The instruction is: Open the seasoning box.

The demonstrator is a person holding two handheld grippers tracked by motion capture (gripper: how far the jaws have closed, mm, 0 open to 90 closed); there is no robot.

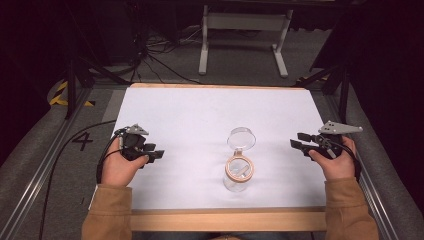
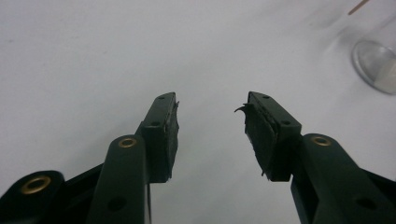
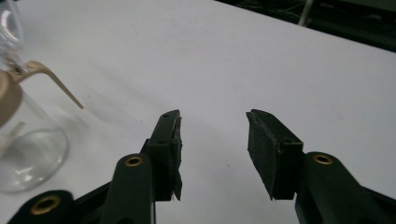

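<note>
Both tools, left tool (image 1: 150,155) and right tool (image 1: 302,145), rest spread and empty at the bench (image 1: 190,110) edges, the glass jar (image 1: 239,172) (hinged lid (image 1: 241,138) flung open) standing between them, so nothing seems begun; a reach inward likely comes next.

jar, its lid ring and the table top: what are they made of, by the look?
Jar: clear glass, likely; you see the table through it and it glints. Lid: also clear, flipped open behind the jar. Ring: matte tan, looks like silicone or plastic; cannot tell which. Table: flat matte white top with a bare light wood edge at the front.
</note>
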